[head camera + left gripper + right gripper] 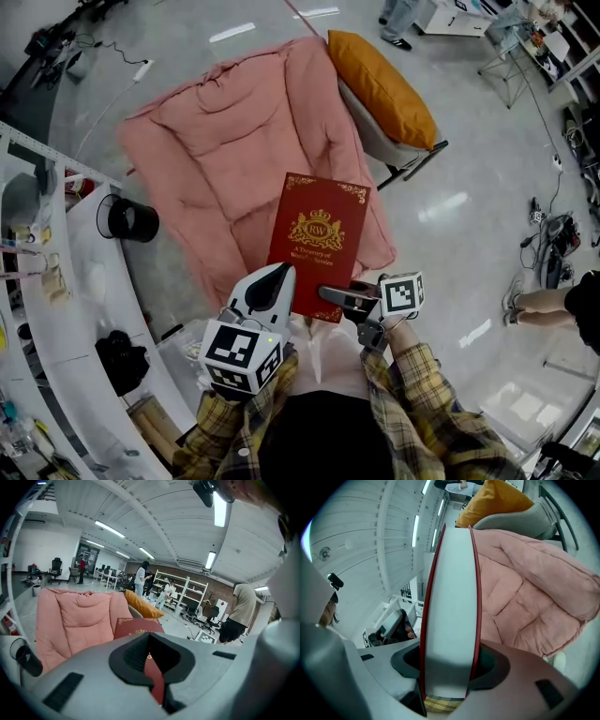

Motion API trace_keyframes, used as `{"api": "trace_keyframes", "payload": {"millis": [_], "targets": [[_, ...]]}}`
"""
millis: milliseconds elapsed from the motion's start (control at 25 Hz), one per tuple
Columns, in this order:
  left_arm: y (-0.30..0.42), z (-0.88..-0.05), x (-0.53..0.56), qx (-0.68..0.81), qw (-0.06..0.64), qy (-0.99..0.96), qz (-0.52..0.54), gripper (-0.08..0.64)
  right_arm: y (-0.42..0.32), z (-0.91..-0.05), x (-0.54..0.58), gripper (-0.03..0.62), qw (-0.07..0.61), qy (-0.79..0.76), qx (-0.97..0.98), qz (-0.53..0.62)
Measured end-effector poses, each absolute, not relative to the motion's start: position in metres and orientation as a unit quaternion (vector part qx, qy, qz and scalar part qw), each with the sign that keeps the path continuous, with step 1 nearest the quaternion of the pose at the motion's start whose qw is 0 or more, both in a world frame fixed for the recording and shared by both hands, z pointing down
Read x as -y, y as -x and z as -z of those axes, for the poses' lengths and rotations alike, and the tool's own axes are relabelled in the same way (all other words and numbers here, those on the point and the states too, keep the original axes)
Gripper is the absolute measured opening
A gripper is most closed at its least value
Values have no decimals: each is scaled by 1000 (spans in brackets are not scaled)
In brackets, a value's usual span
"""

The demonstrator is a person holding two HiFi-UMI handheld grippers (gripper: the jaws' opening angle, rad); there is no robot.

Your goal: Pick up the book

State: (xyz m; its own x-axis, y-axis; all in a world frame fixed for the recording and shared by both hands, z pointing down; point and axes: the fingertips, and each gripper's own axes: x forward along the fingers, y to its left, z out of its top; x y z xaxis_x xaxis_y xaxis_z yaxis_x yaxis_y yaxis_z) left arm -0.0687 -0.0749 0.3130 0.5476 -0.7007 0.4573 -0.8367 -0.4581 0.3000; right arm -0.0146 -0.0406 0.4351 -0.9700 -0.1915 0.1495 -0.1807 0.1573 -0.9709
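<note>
**Left hand-held gripper (278, 281) and right hand-held gripper (345, 300) hold the book (317, 239) aloft**

The red book with gold print is off any surface. It hangs in front of the person, over the near edge of the pink padded chair (216, 159), with the orange cushion (380, 84) well beyond. It is gripped only at its near end.

The right hand-held gripper clamps the book's whole thickness: its jaws stand wide, and the pale page block sits between the two red covers. The left hand-held gripper is nearly pressed together on a thin red edge, which looks like one cover alone.

The lift seems largely done, so what is left is a steady carry. The right grip likely bears the weight, so it should stay firm and square. The left pinch is best used only to steady the book, since pulling on it could fold the cover open. Both ends should rise together, without twisting.
</note>
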Motion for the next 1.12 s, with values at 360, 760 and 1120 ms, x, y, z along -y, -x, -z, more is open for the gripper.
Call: {"api": "trace_keyframes", "payload": {"millis": [360,760,1120], "targets": [[74,-257,66,463,228,-851,-91,5,12,-349,43,259,43,113,-790,601],[87,-235,58,469,212,-856,-59,5,19,-306,37,259,74,112,-807,576],[97,-229,59,484,209,-848,-55,5,24,-293,36,260,97,100,-798,586]]}}
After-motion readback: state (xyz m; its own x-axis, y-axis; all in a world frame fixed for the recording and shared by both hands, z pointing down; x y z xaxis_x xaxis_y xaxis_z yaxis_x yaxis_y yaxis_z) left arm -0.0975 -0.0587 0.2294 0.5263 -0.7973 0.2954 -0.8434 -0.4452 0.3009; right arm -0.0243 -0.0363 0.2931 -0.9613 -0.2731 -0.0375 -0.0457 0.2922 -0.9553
